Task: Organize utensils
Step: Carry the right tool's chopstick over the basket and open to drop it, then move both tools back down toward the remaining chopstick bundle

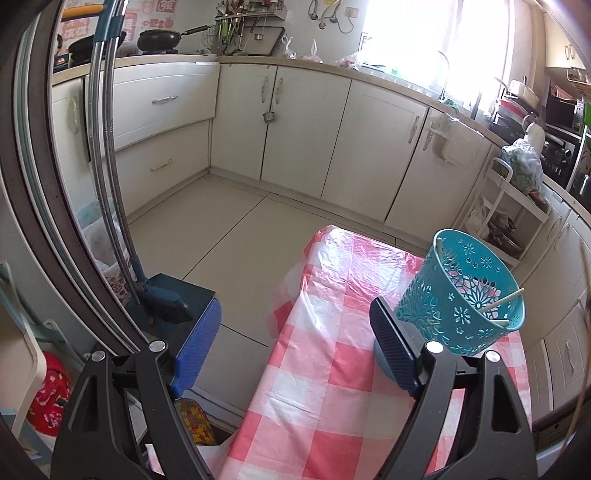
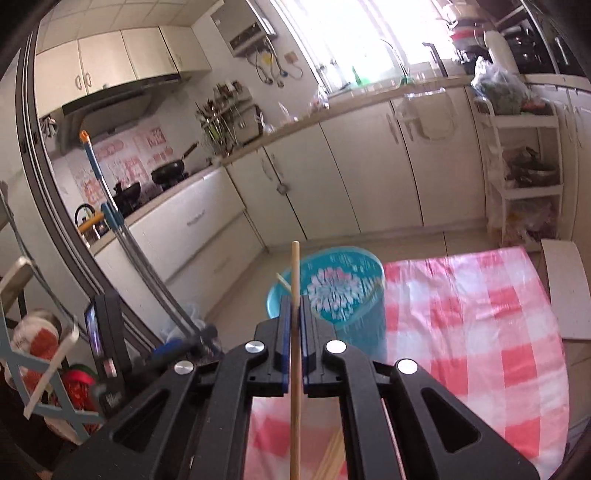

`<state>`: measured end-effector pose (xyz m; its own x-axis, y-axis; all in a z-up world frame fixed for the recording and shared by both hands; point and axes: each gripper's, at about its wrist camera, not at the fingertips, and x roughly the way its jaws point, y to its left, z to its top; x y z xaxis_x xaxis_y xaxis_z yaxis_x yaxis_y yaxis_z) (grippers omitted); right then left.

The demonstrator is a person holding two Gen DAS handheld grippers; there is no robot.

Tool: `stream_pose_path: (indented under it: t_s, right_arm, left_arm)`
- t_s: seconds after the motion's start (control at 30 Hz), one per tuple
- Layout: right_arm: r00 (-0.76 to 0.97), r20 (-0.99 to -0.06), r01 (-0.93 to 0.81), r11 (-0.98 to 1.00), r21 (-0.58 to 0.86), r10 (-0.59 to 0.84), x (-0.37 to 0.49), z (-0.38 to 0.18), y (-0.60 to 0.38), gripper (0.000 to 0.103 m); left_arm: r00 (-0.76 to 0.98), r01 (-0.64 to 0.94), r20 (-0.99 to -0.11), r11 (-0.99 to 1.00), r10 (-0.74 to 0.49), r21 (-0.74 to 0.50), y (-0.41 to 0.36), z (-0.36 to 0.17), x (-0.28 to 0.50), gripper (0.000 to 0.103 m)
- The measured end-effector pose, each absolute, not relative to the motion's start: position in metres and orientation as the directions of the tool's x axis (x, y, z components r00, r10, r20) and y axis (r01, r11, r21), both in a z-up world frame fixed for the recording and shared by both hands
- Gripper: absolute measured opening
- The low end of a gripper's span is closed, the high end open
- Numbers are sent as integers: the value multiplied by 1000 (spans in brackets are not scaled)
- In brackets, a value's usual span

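A mop (image 1: pixel 110 155) leans beside the table (image 1: pixel 332 369), which wears a pink-and-white checked cloth, with pale kitchen cabinets (image 1: pixel 306 129) behind. On the cloth stands a turquoise basket (image 1: pixel 461 291) with flower cut-outs, a pale stick (image 1: pixel 502 298) lying inside it. The left gripper (image 1: pixel 291 343) hangs spread wide and empty, its right finger just beside the basket. The right gripper (image 2: pixel 294 321) is clenched on an upright wooden chopstick (image 2: pixel 294 387) near the basket's rim.

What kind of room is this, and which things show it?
A home kitchen, most likely: a wok on the stove, cabinets under a long counter, and a utensil rack on the wall.
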<state>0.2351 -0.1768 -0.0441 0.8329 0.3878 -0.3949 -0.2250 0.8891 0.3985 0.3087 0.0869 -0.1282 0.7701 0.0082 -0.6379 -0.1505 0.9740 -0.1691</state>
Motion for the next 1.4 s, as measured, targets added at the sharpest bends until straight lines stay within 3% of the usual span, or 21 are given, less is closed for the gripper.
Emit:
stream_pose_path:
  t_s: [0.2,0.43,0.8,0.87,0.93,1.23,1.4]
  right_arm:
    - [923,-278,-149,912,381,267,305,-11,-165,5]
    - [934,-337,13,934,357,116,343,-47,-167,5]
    - [892,-435,-21,972,234,124,322,-82,-145,7]
    - [896,-427,-31,976,215,122,313,-80,-143,17]
    - [907,-403,-43,980,193,119,304,-74,-142,19]
    - [938,-313,-84,975,207,147,270,-32,-152,24]
    - [933,-316,-105,969,222,173,245,-32,-155,29]
  left_arm:
    - [768,-131,-640,980,5,-150,79,-129,312,79]
    - [777,-120,-630,981,-3,-153,76,-126,313,79]
    - [770,-130,-638,977,-6,-166,81,-127,313,80]
    - [768,-135,-640,976,-6,-171,83,-128,313,81]
    - [768,-139,-640,975,-4,-174,84,-128,312,81]
    - [768,-144,-640,974,-2,-176,86,-128,312,82]
    - [768,-143,-640,974,-2,-175,86,-128,312,83]
